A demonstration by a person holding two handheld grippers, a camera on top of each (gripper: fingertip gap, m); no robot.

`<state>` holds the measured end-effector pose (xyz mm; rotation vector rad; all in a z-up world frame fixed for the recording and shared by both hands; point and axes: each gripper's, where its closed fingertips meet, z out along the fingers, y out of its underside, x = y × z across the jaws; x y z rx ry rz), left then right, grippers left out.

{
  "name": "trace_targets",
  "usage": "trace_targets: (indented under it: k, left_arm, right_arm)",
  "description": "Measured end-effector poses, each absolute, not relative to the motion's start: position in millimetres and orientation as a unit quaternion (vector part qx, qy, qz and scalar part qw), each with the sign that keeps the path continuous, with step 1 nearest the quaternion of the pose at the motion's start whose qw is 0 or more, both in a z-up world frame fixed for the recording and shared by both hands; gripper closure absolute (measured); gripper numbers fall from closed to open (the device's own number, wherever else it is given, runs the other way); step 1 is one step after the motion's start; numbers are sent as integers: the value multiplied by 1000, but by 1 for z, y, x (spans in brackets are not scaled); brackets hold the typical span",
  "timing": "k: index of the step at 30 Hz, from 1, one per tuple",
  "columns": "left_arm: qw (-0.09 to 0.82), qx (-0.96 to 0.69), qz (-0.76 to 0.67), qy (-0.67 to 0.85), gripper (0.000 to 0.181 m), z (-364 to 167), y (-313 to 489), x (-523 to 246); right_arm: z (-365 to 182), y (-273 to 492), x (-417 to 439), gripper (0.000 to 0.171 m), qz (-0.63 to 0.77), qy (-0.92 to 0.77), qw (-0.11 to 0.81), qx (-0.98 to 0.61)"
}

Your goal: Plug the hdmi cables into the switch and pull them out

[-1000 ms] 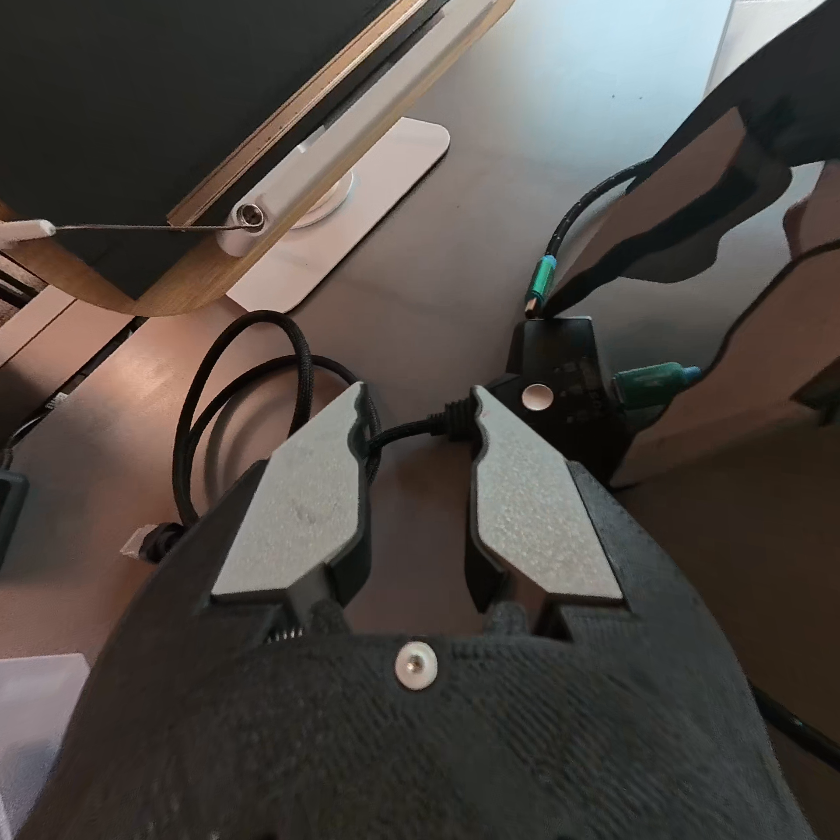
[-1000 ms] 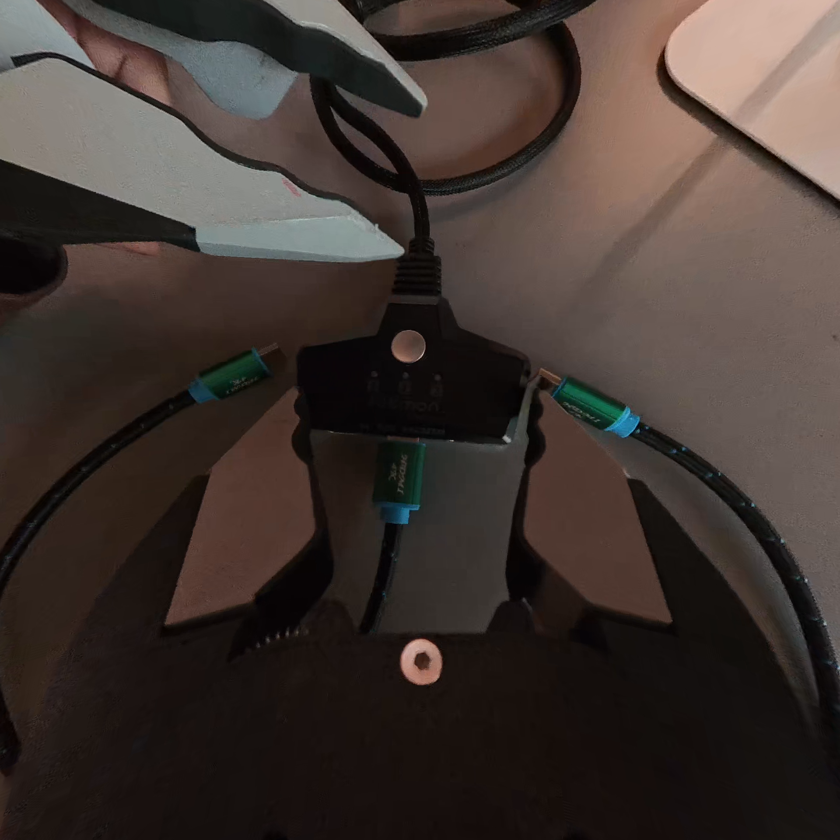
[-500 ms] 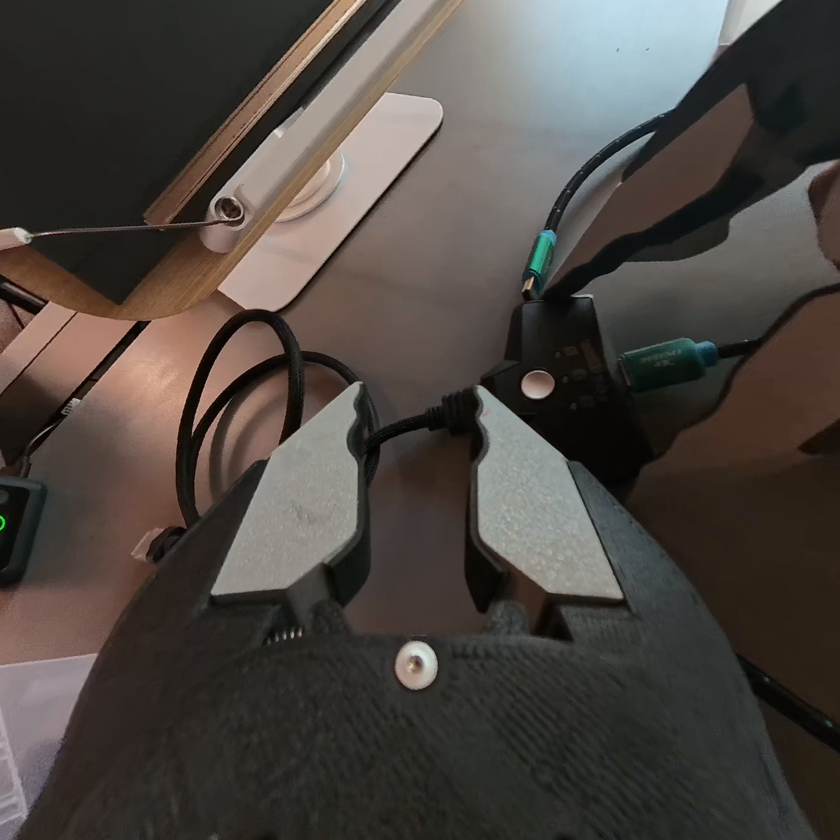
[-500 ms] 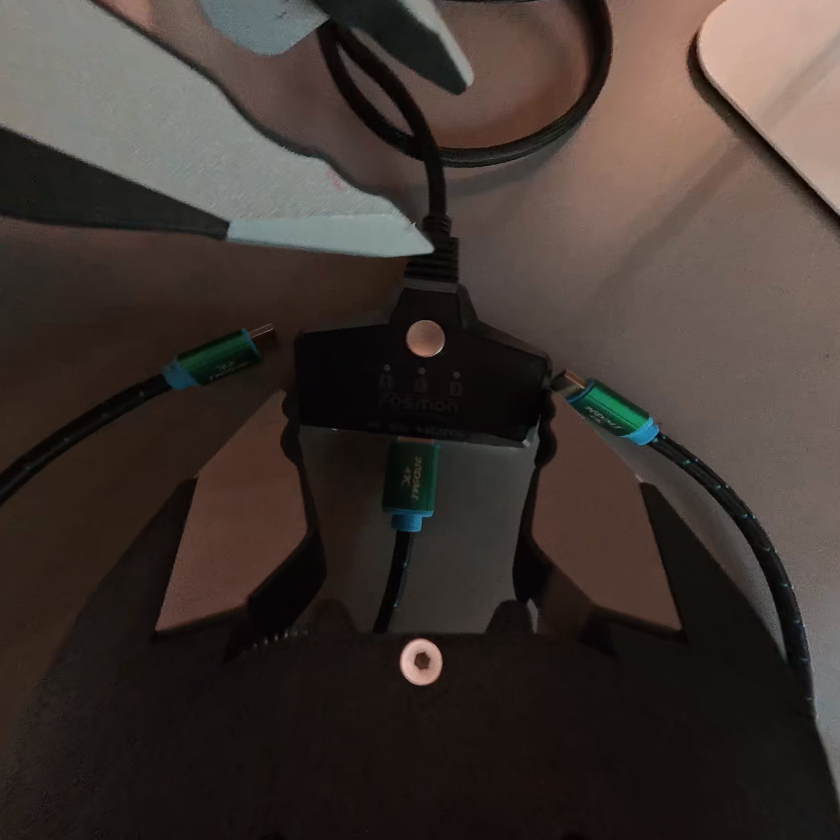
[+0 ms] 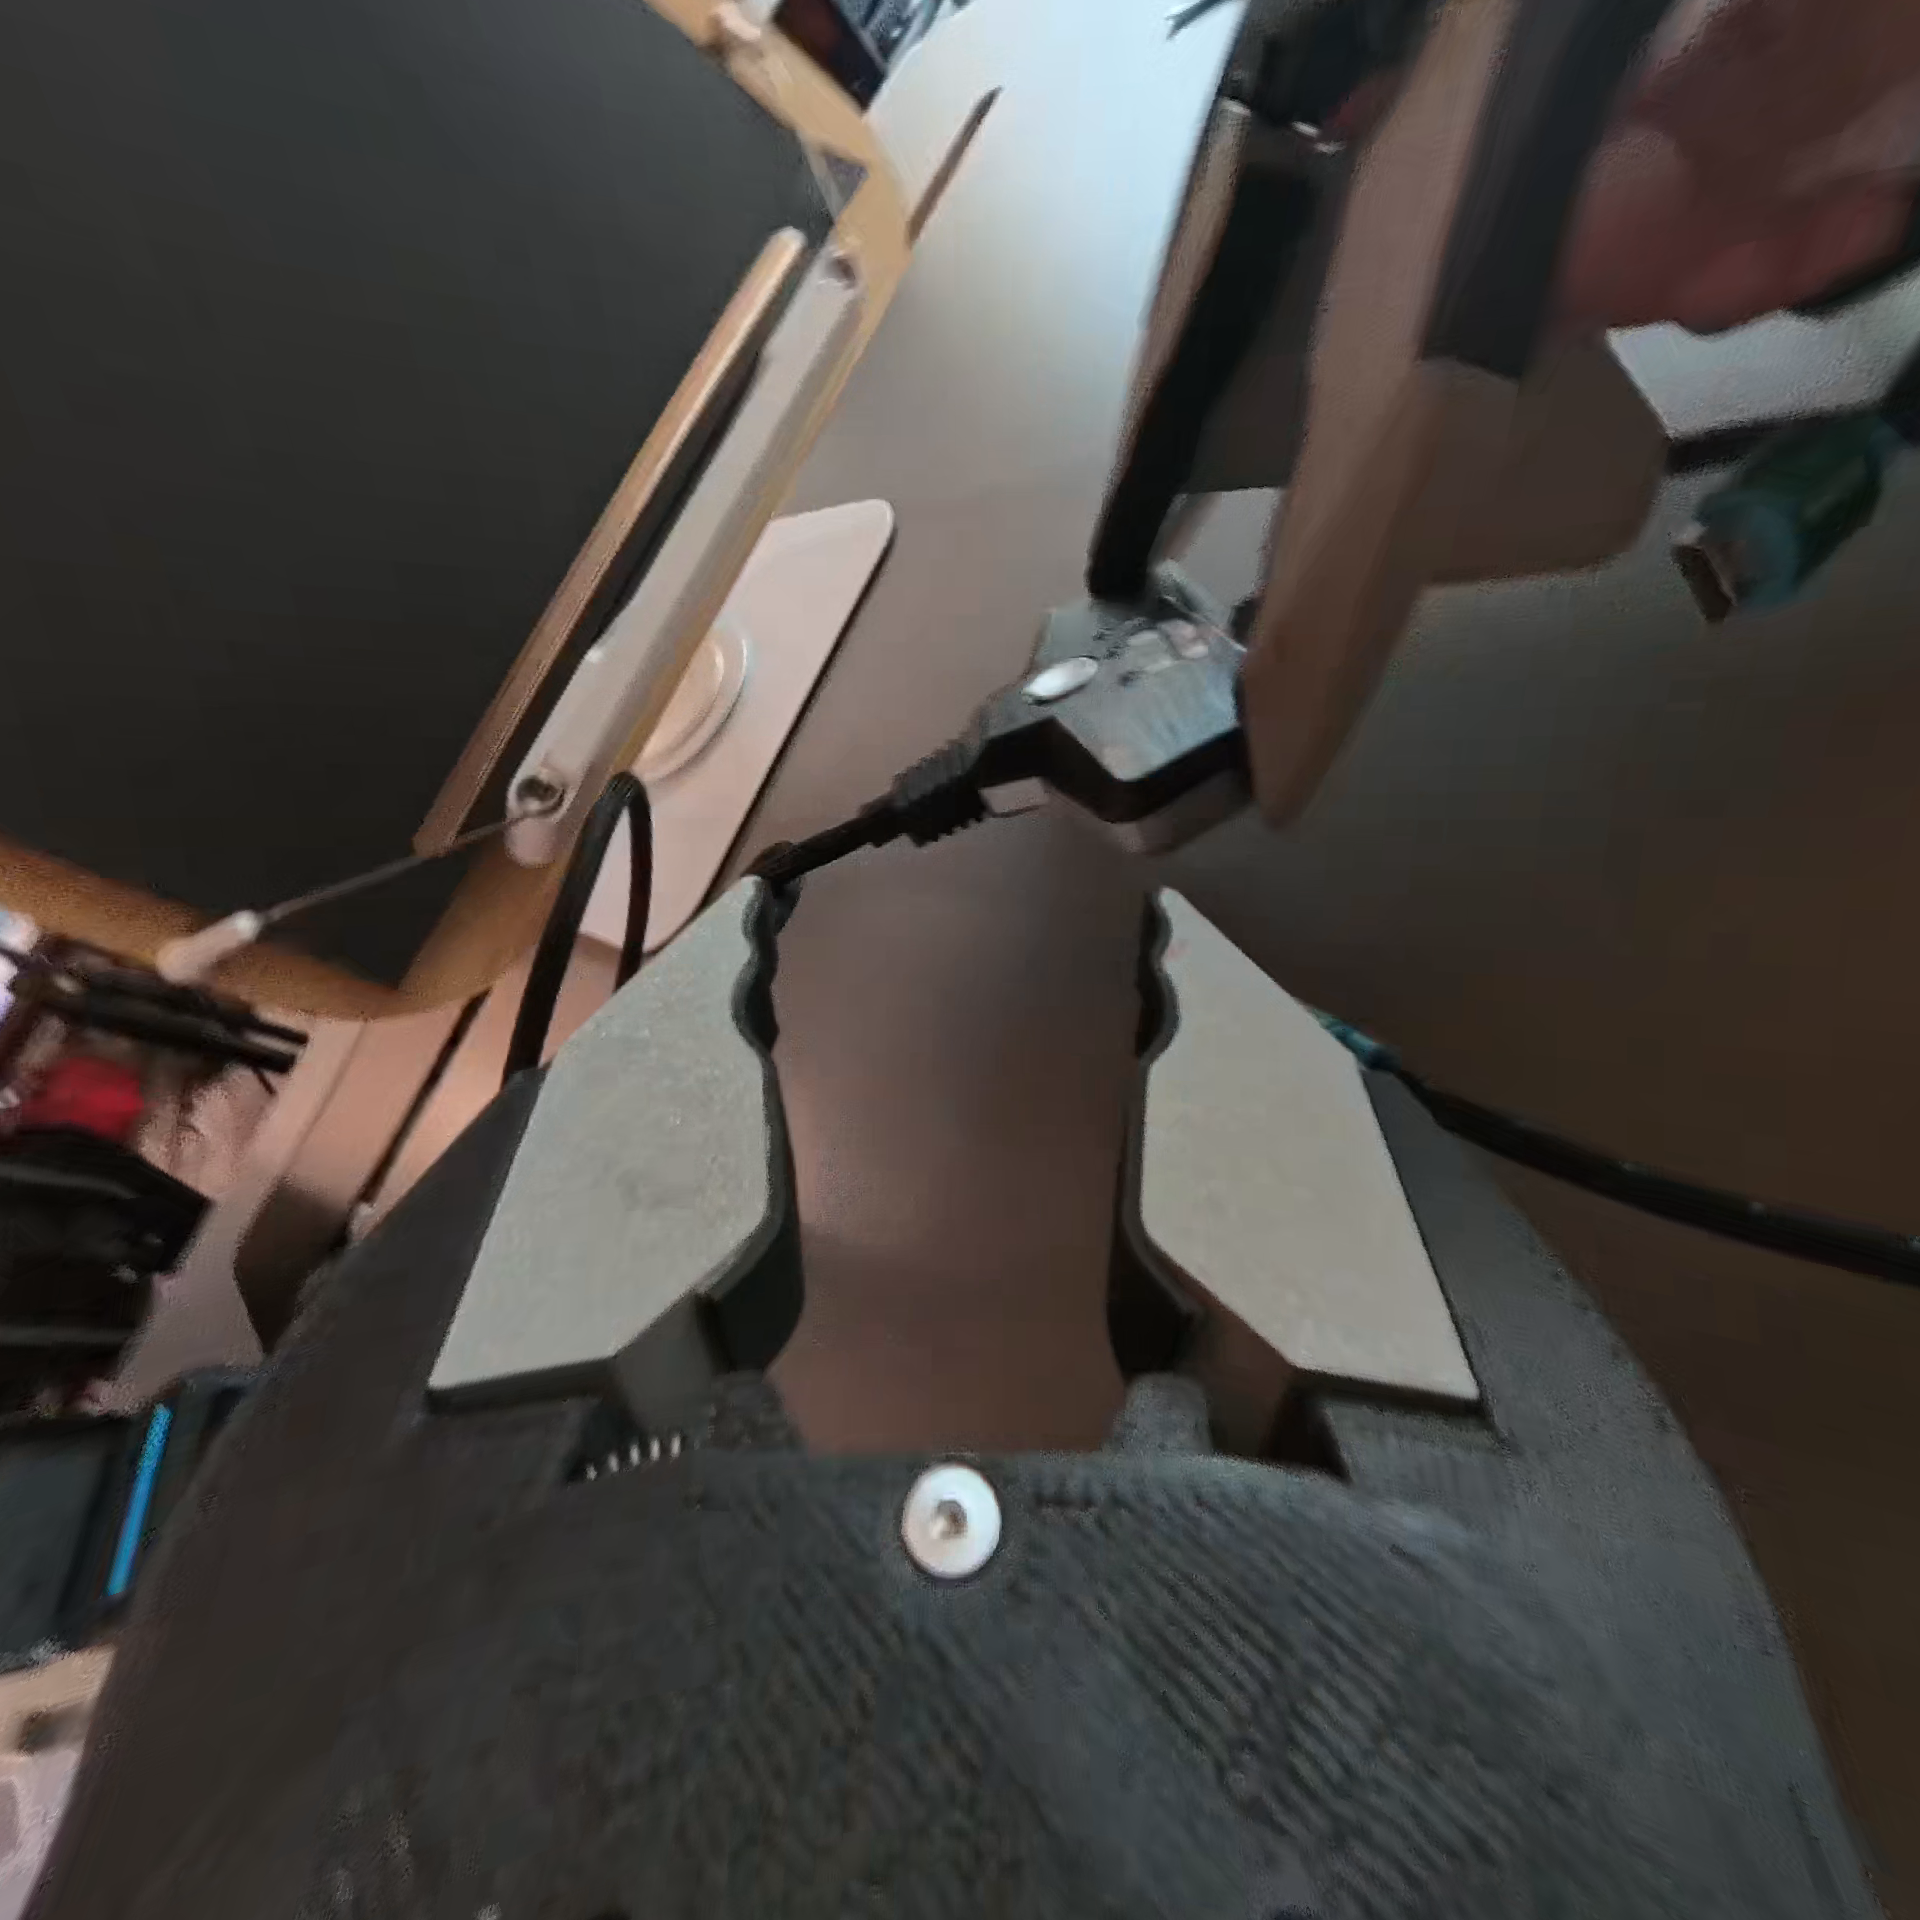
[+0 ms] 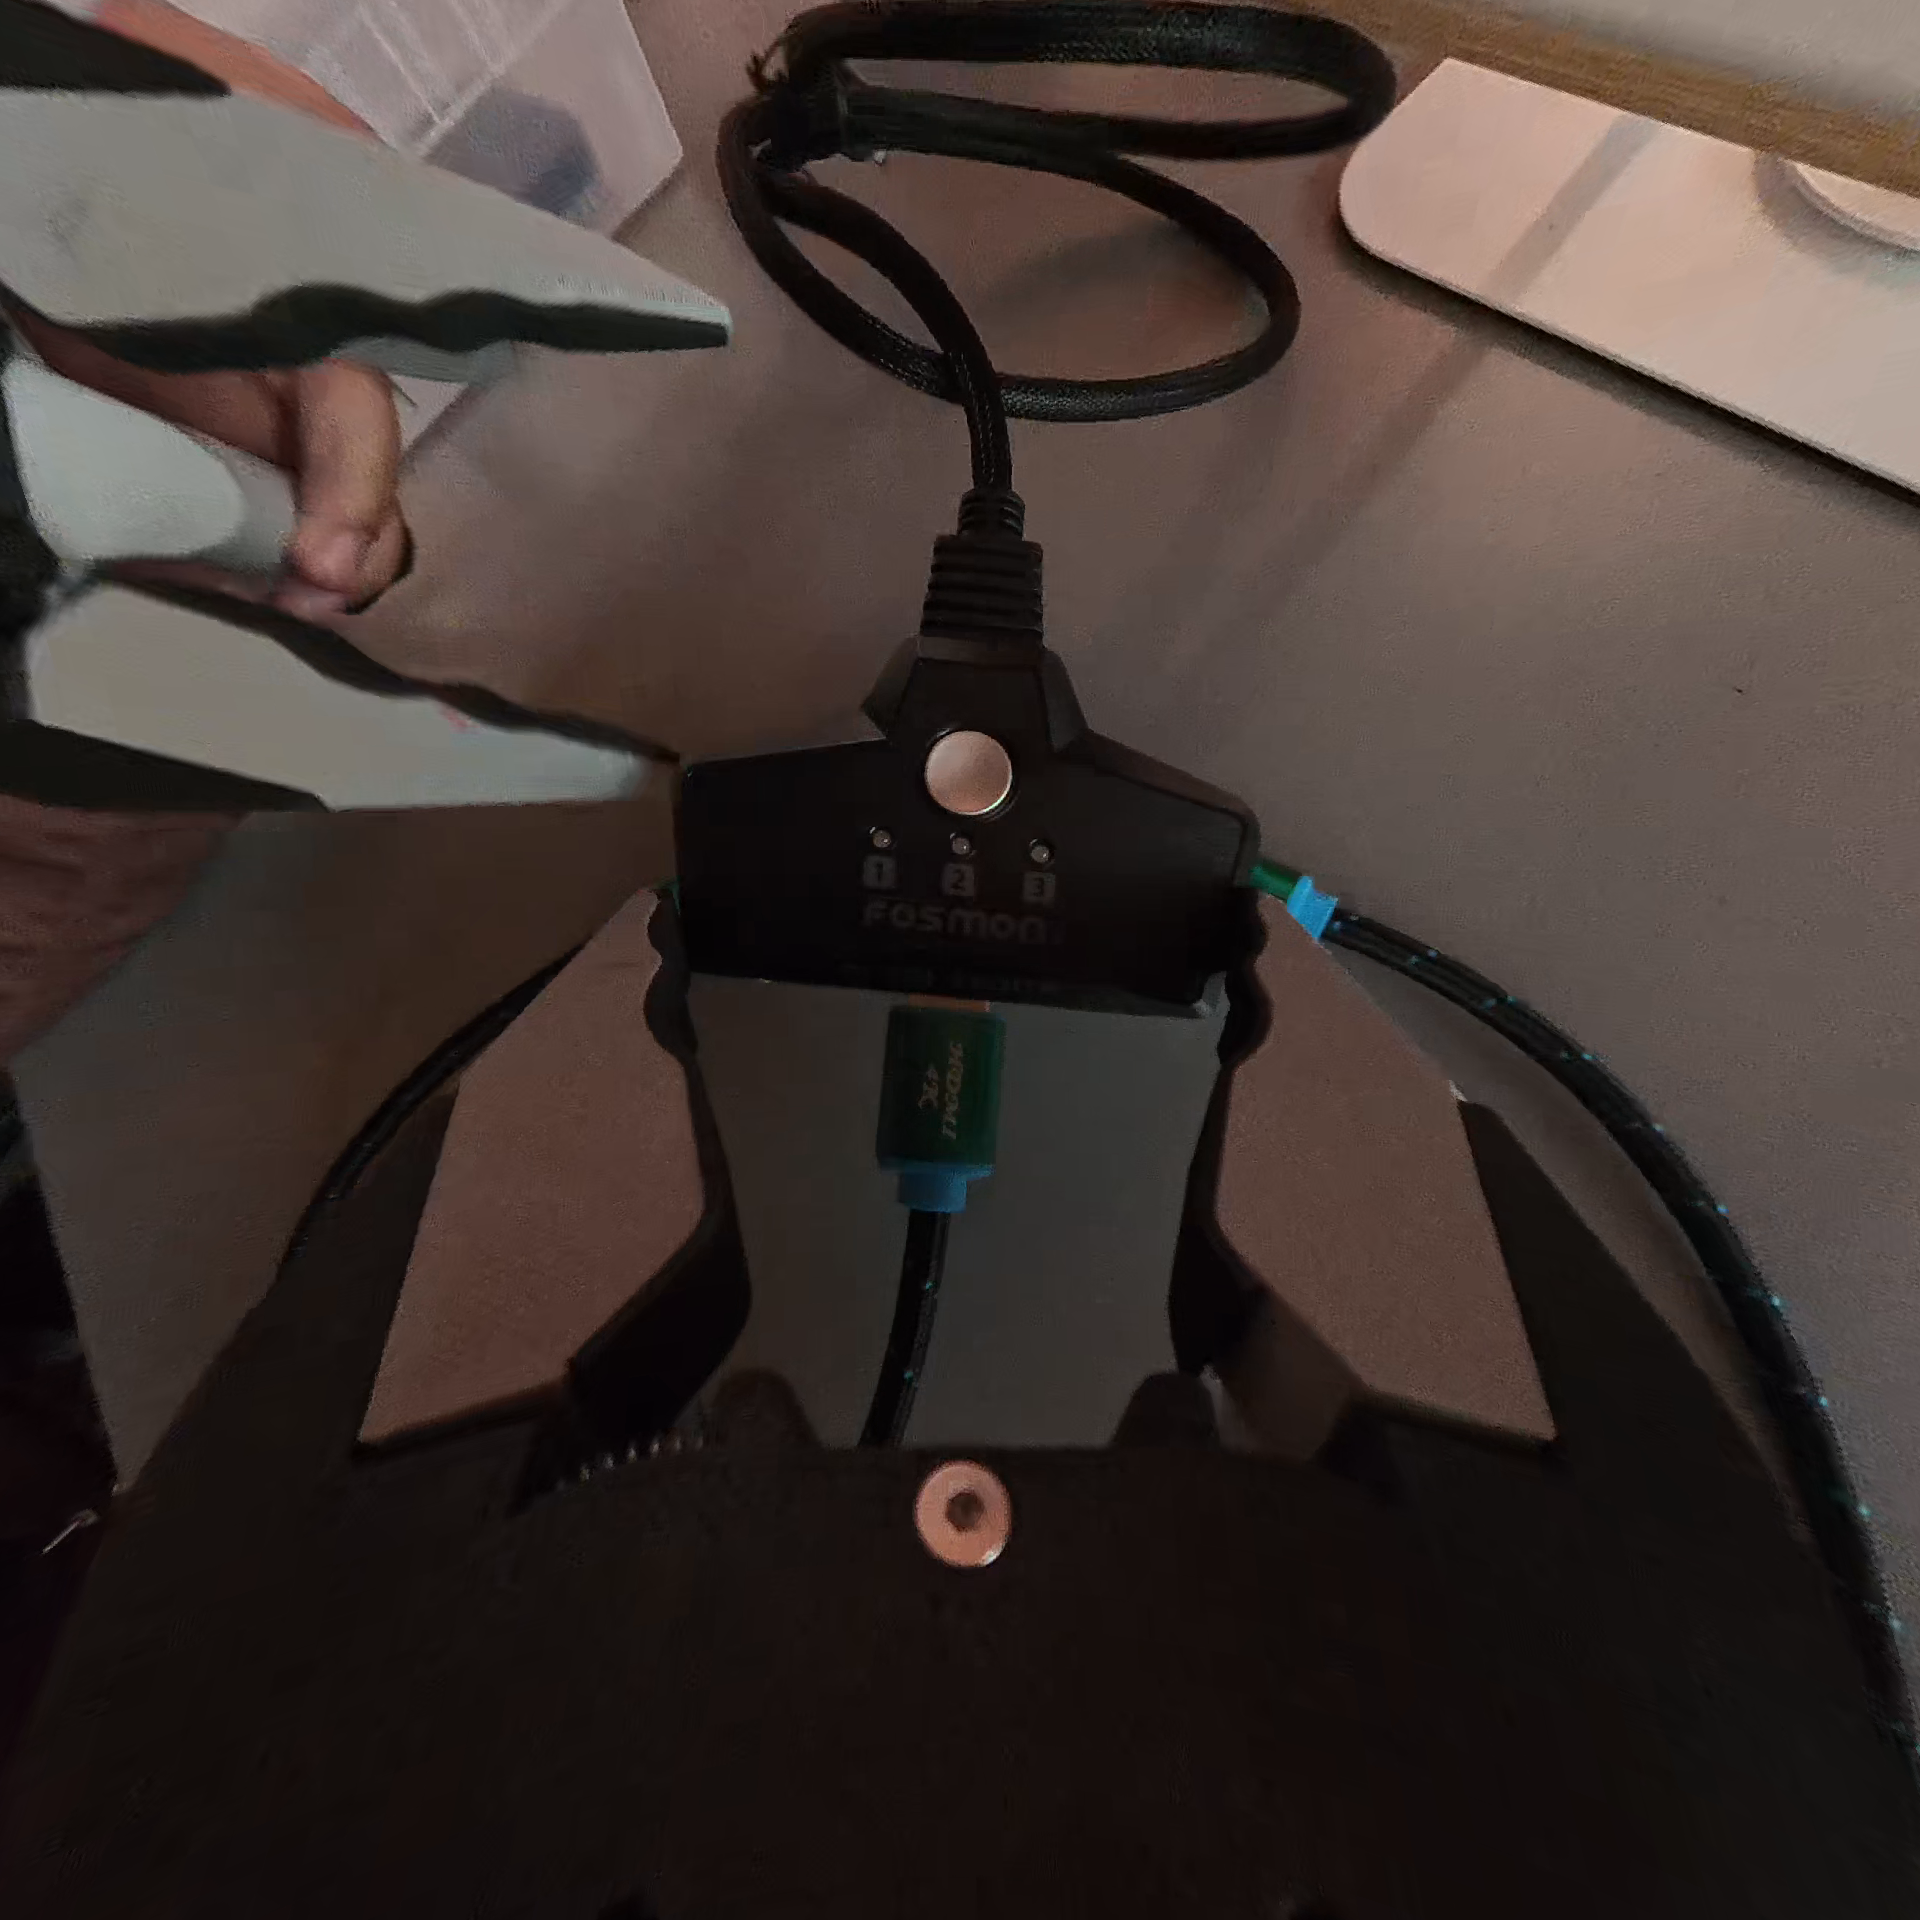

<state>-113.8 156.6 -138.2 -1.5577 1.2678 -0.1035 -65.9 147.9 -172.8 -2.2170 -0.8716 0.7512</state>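
Note:
The black HDMI switch with a round silver button is clamped by its sides in my right gripper and held tilted above the table; it also shows in the left wrist view. A green plug sits at the switch's rear edge between the fingers, its metal tip showing; I cannot tell whether it is seated. A second green plug lies partly hidden at the switch's right corner. My left gripper is open, and its left fingertip touches the switch's black pigtail cable.
A dark monitor on a white stand base stands at the left. The pigtail coils in loops beyond the switch. A clear plastic box is at the far left. A braided cable curves along the right.
The right gripper has raised the switch off the table, and the two side plugs now lie partly hidden beneath it. The left gripper has opened wider and drawn back from the switch.

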Motion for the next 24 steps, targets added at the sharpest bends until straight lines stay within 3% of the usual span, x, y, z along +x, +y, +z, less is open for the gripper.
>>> trace_targets:
  k: [6, 11, 14, 21, 24]
  left_arm:
    - [544, -562, 30, 622, 114, -155, 134, -84]
    - [543, -496, 119, 668, 146, -172, 136, -77]
    - [553, -469, 138, 675, 149, -169, 138, -77]
    - [607, -454, 170, 630, 152, -140, 154, -92]
    - [631, -460, 167, 602, 153, -127, 158, -97]
  right_arm:
    - [-170, 136, -69, 69, 304, -362, 299, -829]
    - [-174, 110, -89, 69, 347, -410, 249, -806]
    - [-174, 111, -89, 69, 341, -417, 254, -804]
    - [-129, 124, -71, 104, 402, -372, 337, -766]
    - [-121, 123, -63, 109, 423, -366, 337, -757]
